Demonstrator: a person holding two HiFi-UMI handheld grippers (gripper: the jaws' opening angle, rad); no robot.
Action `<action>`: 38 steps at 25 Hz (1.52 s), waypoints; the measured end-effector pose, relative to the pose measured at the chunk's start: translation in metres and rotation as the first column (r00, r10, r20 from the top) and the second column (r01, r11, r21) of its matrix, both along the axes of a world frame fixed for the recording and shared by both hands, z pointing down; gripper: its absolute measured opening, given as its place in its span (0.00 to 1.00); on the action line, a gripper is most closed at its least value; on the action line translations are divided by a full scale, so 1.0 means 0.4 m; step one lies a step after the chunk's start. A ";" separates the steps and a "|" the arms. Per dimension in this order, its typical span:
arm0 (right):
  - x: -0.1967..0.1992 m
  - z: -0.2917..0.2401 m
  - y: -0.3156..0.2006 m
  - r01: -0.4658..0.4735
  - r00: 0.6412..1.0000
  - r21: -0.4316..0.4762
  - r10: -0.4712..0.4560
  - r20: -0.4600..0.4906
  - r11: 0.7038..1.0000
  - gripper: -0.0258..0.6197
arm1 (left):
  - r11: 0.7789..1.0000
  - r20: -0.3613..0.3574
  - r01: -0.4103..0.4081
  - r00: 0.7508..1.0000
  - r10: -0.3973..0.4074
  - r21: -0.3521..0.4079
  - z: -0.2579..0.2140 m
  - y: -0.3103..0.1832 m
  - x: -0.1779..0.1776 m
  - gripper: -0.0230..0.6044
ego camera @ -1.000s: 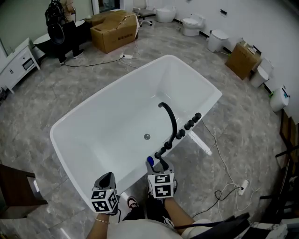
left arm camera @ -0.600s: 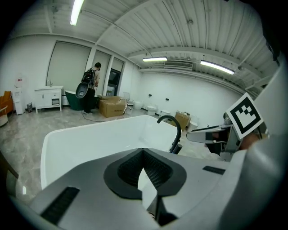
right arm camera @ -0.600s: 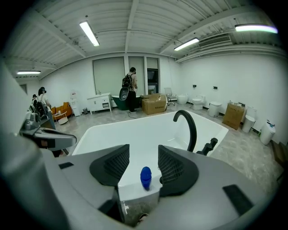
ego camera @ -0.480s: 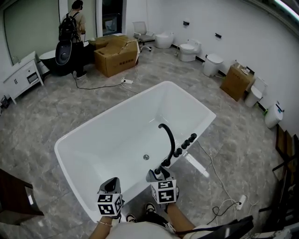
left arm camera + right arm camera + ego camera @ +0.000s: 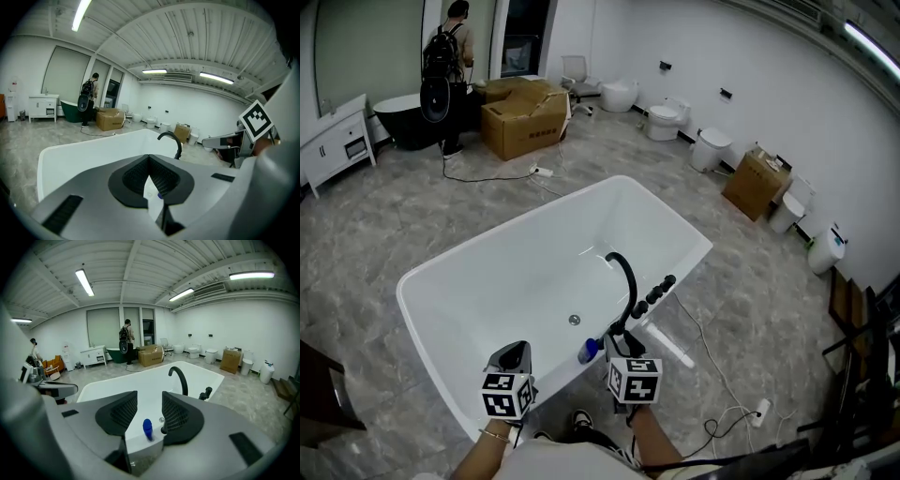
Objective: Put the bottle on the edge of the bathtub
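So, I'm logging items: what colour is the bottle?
The bottle is blue, clearest in the right gripper view.

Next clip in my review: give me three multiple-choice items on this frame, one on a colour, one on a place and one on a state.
1. What colour is the faucet?
A. gold
B. black
C. white

2. Where does the blue bottle stand?
A. on the bathtub rim
B. down inside the bathtub
C. atop the faucet

3. How do the right gripper jaws stand?
A. clamped on the blue bottle
B. clamped on the faucet
C. apart, gripping nothing

Answers:
1 B: the curved spout is dark against the white tub.
2 A: it stands on the near rim beside the faucet.
3 C: the jaws have just been closing a little but are apart, and the bottle shows in the gap untouched.
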State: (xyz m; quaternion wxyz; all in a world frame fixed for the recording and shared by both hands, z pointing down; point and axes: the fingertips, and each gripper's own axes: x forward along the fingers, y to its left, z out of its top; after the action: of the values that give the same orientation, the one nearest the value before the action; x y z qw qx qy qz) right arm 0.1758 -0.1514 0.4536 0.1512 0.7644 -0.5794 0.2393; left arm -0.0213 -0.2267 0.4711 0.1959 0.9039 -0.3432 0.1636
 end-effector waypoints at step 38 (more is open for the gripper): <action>0.140 -0.040 0.136 -0.026 1.000 0.025 0.026 0.003 0.999 0.10 | 0.999 0.010 0.016 1.000 -0.016 0.028 -0.052 0.096 0.152 0.05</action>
State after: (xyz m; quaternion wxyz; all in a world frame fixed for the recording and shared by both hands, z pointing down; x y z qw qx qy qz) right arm 0.2318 -0.0970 0.4376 0.1378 0.7733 -0.5727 0.2347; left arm 0.0393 -0.1884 0.4504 0.1828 0.9030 -0.3537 0.1617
